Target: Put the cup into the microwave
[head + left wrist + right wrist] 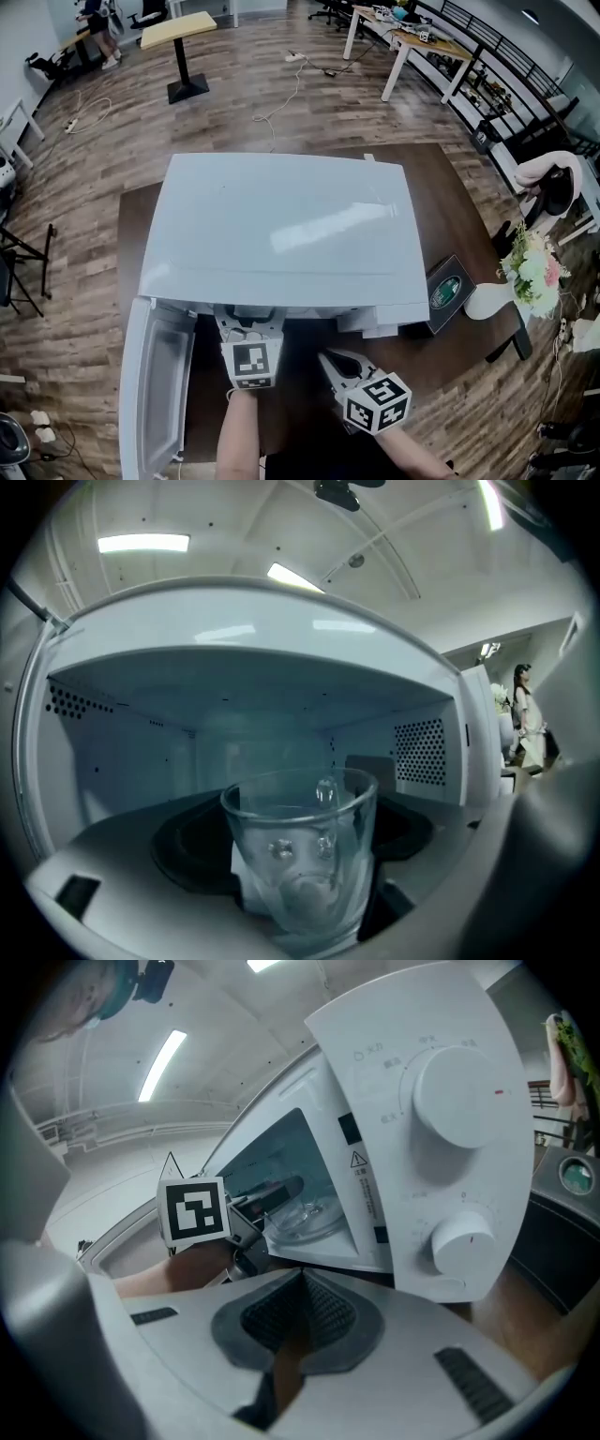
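I log the cup [300,855]: clear glass, upright, at the microwave's [281,225] open mouth. Microwave white, its door [155,394] swung open left.

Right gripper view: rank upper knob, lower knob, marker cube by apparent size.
1. upper knob, clearly largest.
2. lower knob and marker cube look about alike; they sit at different distances from the camera, so I won't rank them.
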